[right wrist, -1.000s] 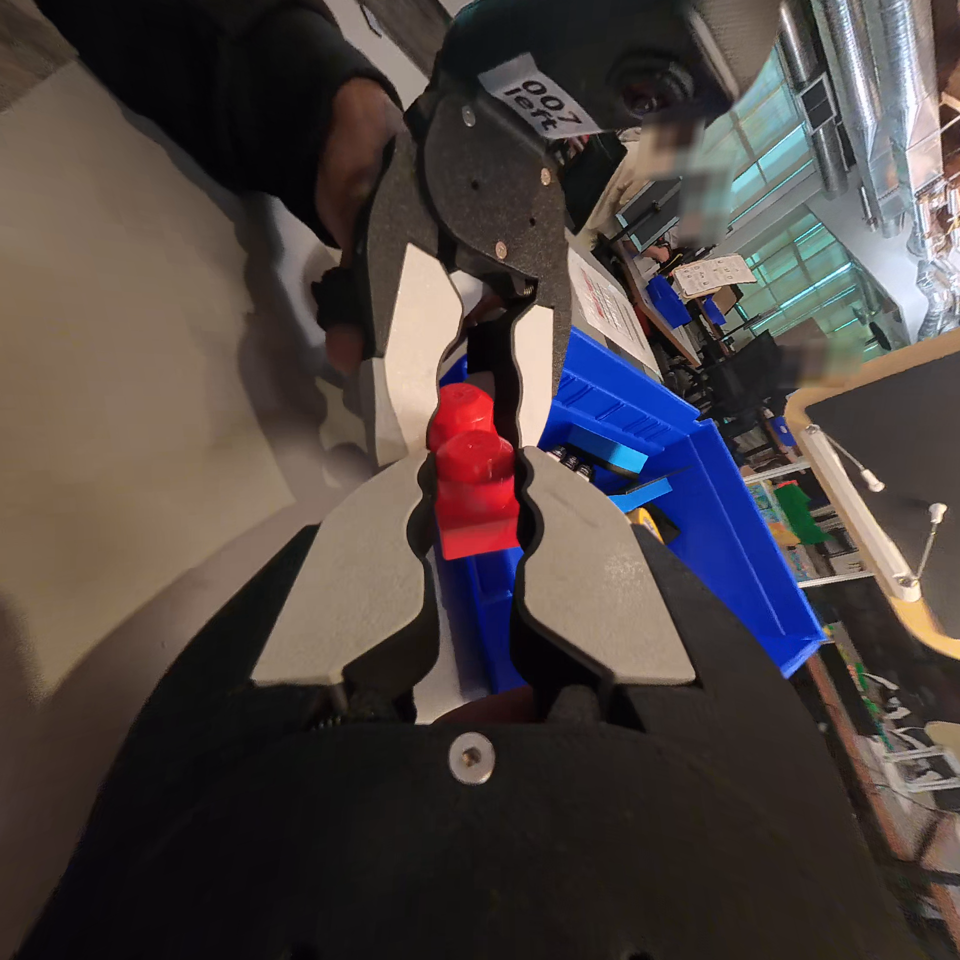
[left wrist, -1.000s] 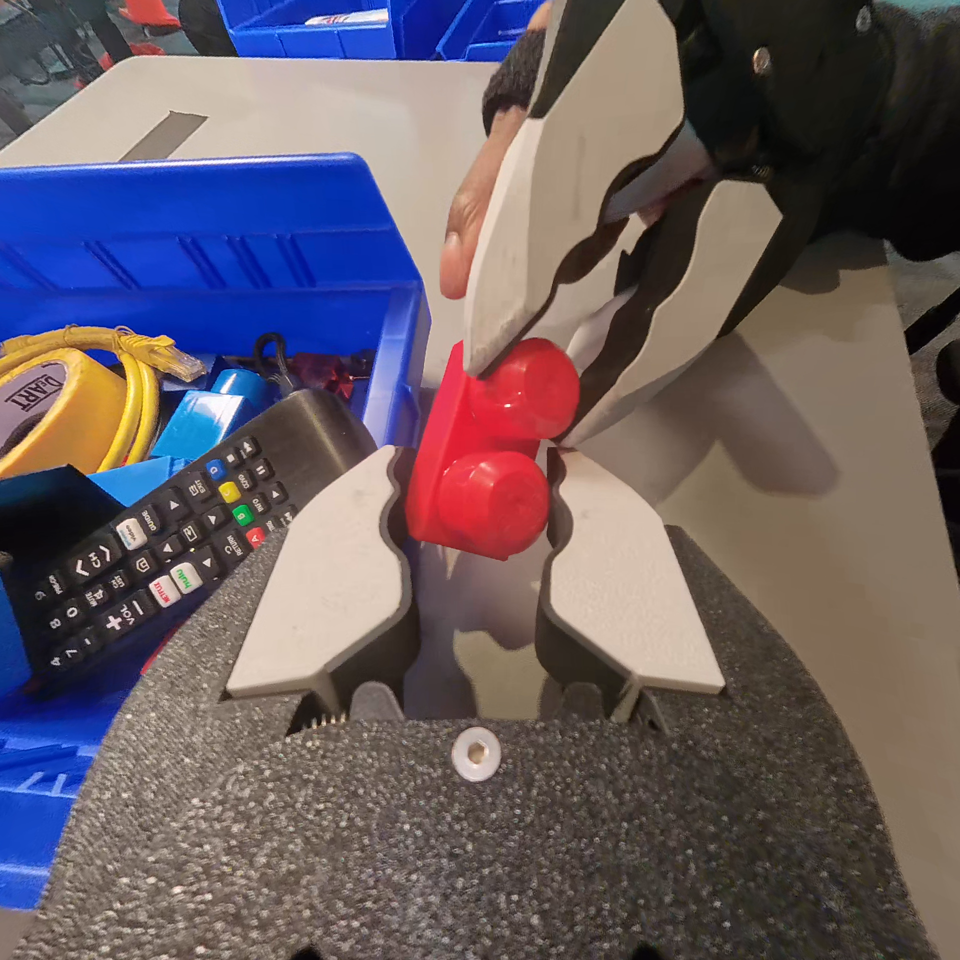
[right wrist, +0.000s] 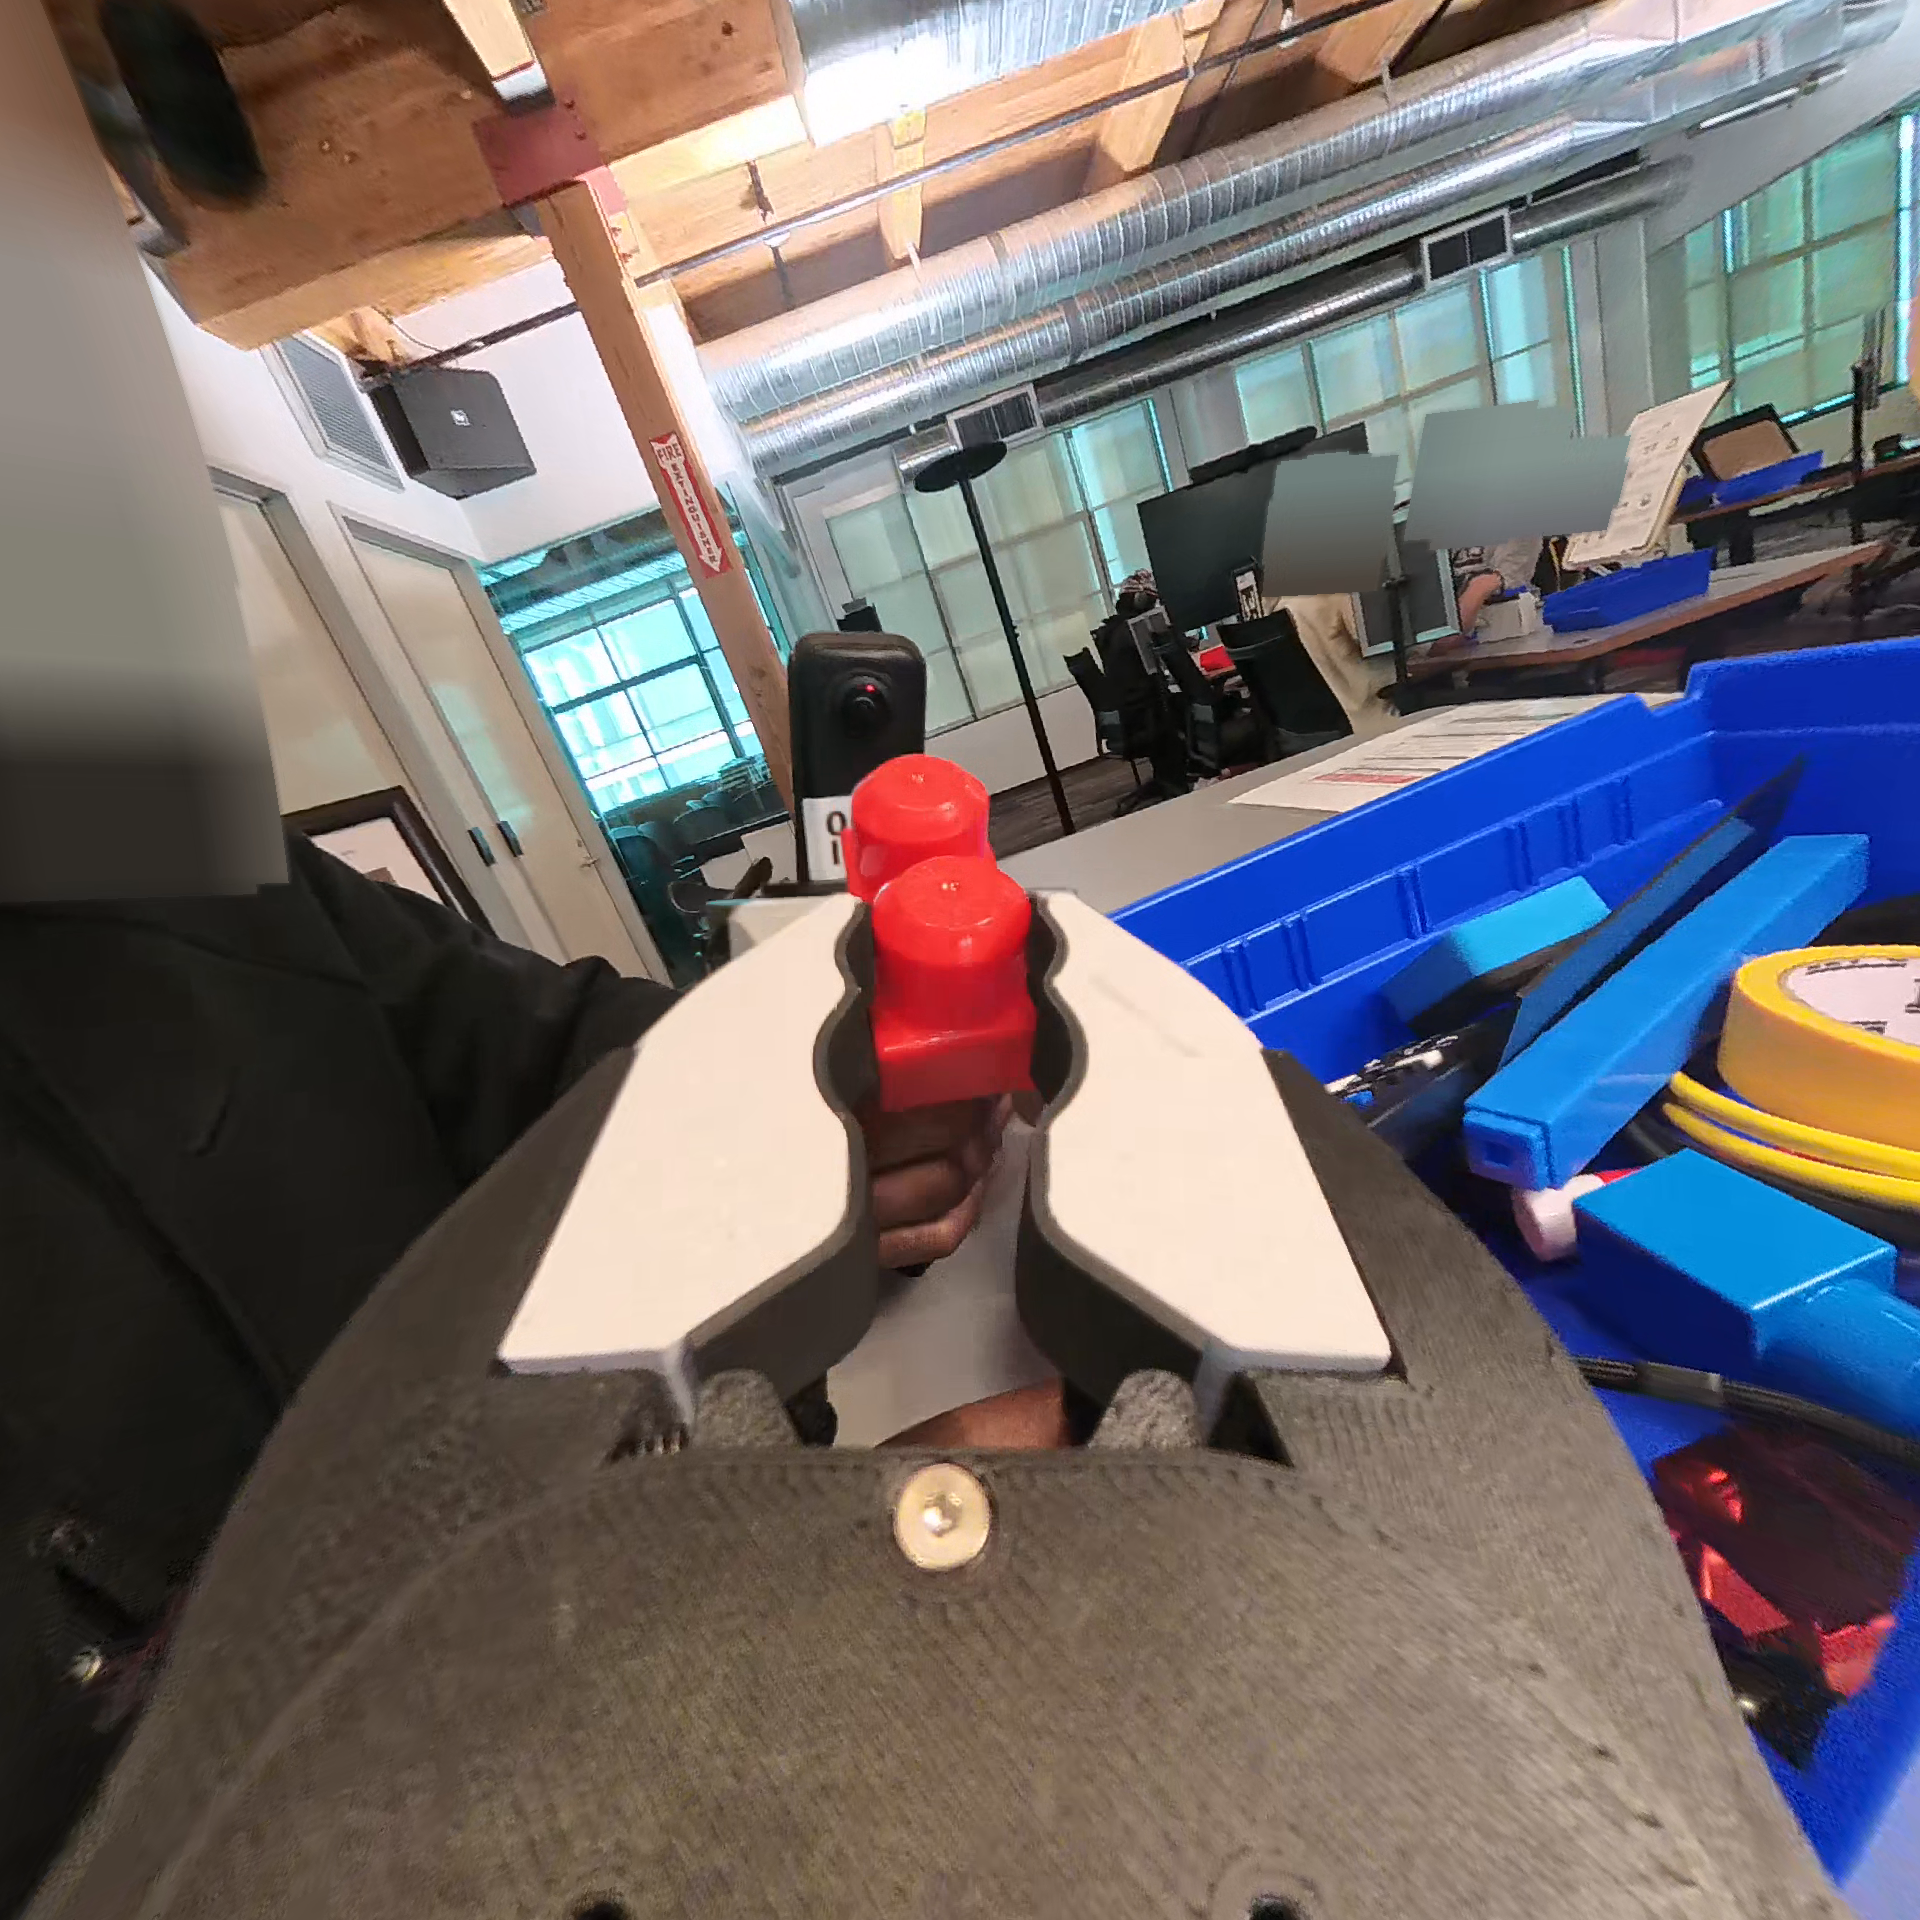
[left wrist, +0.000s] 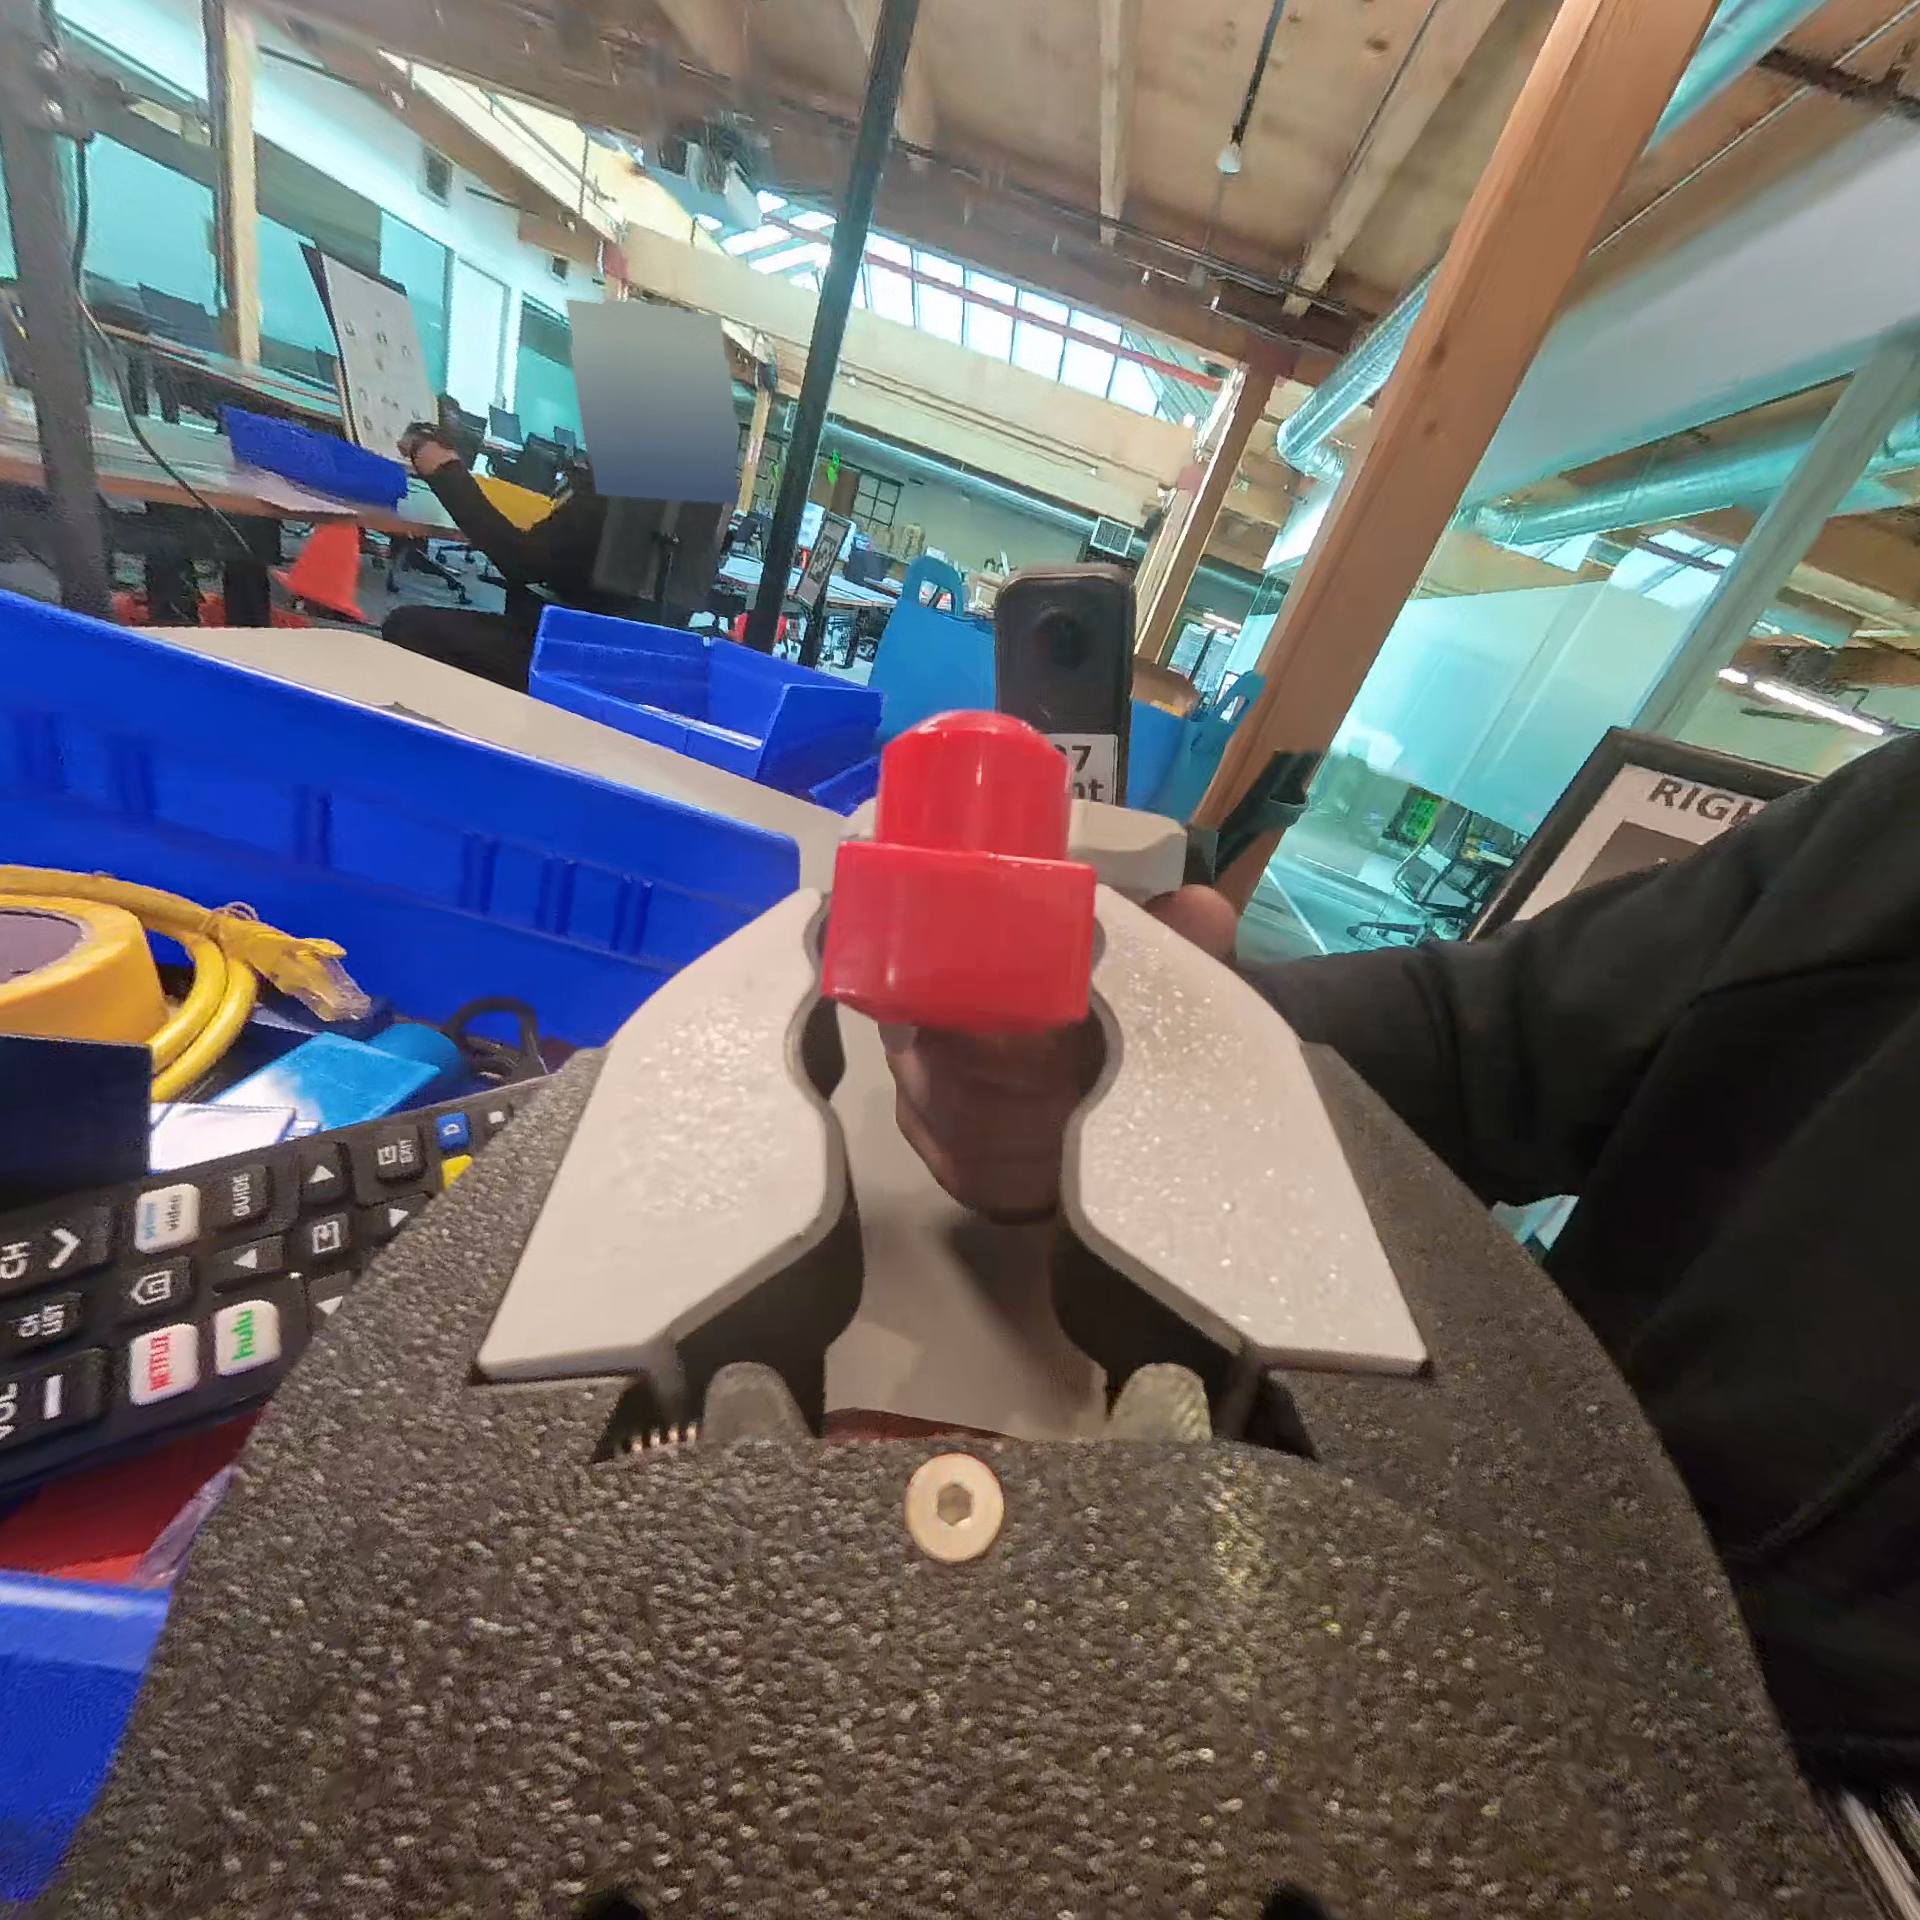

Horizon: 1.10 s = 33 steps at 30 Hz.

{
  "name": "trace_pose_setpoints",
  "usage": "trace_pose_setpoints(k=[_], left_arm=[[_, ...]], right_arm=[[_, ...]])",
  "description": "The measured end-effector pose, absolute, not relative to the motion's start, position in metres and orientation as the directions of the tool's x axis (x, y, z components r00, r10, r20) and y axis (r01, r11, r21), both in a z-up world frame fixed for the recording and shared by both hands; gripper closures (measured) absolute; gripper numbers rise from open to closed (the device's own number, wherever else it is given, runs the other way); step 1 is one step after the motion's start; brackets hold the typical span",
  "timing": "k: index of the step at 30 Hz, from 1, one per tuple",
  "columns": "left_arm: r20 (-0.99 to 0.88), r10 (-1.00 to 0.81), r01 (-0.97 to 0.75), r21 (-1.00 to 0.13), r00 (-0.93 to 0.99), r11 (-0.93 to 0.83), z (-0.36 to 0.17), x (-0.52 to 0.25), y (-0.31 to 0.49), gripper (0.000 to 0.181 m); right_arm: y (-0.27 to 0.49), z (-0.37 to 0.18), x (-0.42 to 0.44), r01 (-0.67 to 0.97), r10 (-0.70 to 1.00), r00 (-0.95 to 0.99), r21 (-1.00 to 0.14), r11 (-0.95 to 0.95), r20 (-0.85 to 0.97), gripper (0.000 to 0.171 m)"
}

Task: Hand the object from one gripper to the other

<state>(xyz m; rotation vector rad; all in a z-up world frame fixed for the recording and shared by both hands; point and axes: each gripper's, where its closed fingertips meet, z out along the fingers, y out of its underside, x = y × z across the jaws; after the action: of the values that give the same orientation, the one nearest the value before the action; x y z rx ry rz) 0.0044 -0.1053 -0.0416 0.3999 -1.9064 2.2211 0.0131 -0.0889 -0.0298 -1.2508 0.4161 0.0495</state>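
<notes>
- Red block (left wrist: 961, 914): two-stud plastic brick, held in mid-air beside blue bin (left wrist: 416, 831).
- Left gripper (left wrist: 961, 977), right gripper (right wrist: 951, 997): both clamped on block.
- Handling: likely light, rigid, slick; grip flat sides or studs.

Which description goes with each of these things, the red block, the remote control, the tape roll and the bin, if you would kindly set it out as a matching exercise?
Things
1. red block
2. remote control
3. tape roll
4. bin

Descriptions
A. black, buttons facing up
B. blue, holds the loose items
C. held up between the fingers of the left gripper and the right gripper
D. yellow, next to a coiled cable

Pairs: 1-C, 2-A, 3-D, 4-B
</notes>
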Motion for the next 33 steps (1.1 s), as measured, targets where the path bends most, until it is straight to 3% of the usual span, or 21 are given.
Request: trace_pose_setpoints(k=[7, 11, 15, 23, 28, 33], left_arm=[[0.23, -0.185, -0.215, -0.972, -0.955, -0.096, -0.047, 0.018, -0.101, 0.141], [0.154, -0.263, -0.151, -0.988, -0.952, -0.032, -0.045, 0.024, -0.097, 0.141], [0.049, -0.274, -0.081, -0.991, -0.96, 0.107, -0.053, 0.02, -0.097, 0.138], [-0.135, -0.067, 0.098, -0.911, -0.989, 0.4, -0.094, -0.009, -0.103, 0.141], [-0.193, 0.027, 0.186, -0.887, -0.981, 0.423, -0.098, -0.024, -0.105, 0.141], [-0.11, 0.017, 0.107, -0.905, -0.994, 0.412, -0.094, -0.024, -0.103, 0.14]], right_arm=[[-0.093, -0.036, 0.025, -0.196, -0.322, 0.908, -0.951, 0.238, -0.268, 0.143], [-0.103, -0.034, 0.028, 0.021, -0.471, 0.882, -0.999, 0.045, -0.003, 0.138], [-0.1, -0.033, 0.015, 0.208, -0.448, 0.859, -0.969, -0.135, 0.247, 0.133], [-0.081, -0.05, -0.013, 0.074, -0.224, 0.969, -0.986, -0.149, 0.107, 0.124], [-0.075, -0.07, -0.025, 0.053, -0.147, 0.985, -0.97, -0.239, 0.09, 0.14], [-0.073, -0.064, -0.024, 0.055, -0.169, 0.982, -0.982, -0.18, 0.086, 0.141]])
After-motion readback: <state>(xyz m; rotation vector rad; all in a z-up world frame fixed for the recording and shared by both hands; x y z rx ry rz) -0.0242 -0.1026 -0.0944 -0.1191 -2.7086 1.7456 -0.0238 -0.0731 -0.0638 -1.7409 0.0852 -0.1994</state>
